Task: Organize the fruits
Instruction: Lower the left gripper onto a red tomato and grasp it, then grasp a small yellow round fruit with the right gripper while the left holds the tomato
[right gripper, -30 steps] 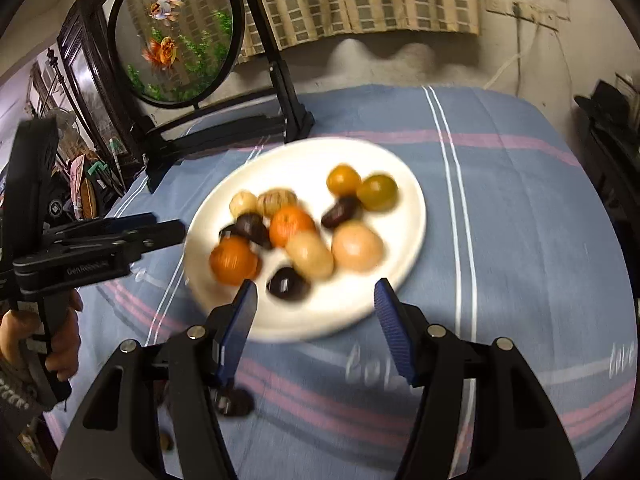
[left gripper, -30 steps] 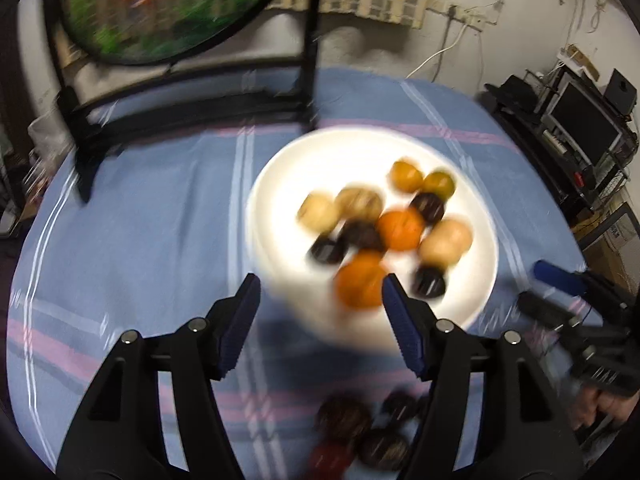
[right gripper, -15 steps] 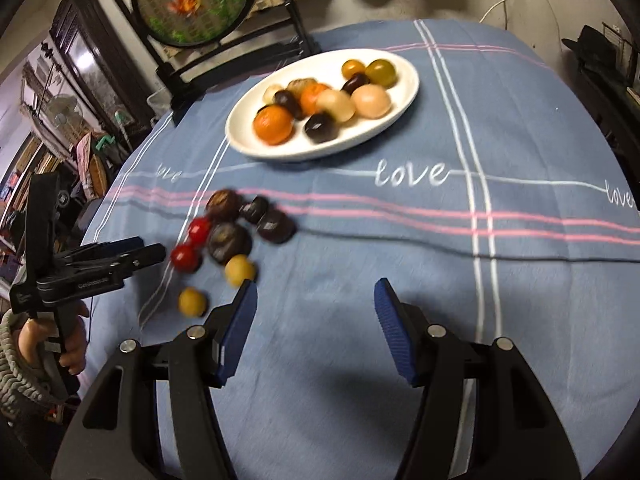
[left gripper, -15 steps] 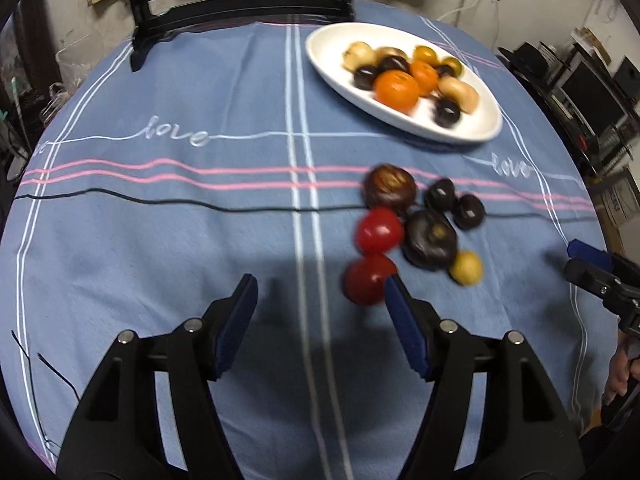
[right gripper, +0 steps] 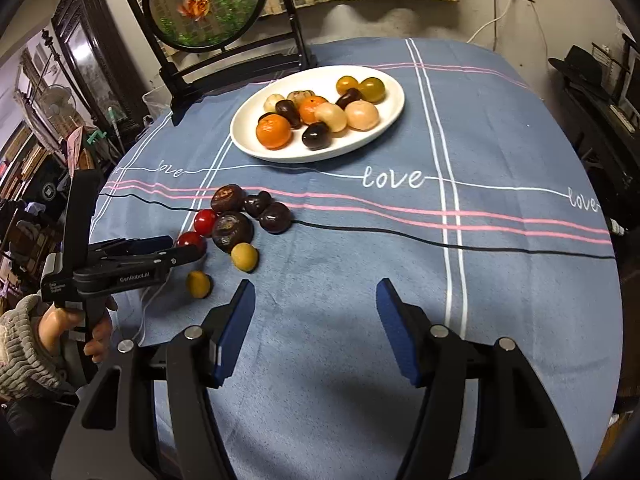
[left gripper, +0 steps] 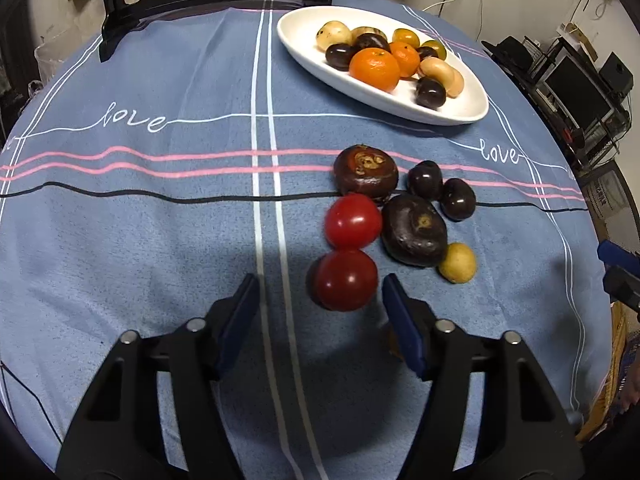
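Crowding nearest red tomato point(left gripper: 345, 279): second tomato point(left gripper: 352, 220), dark fruits point(left gripper: 414, 229) (touching).

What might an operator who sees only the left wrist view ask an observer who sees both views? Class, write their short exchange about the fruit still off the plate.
Operator: How many yellow fruits lie loose? I see one.
Observer: Two. Besides your yellow fruit, a second yellow fruit lies nearer us; your view hardly shows it.
Operator: Are the right tongs holding anything?
Observer: No. The right tongs are open over bare tablecloth, with nothing between them.
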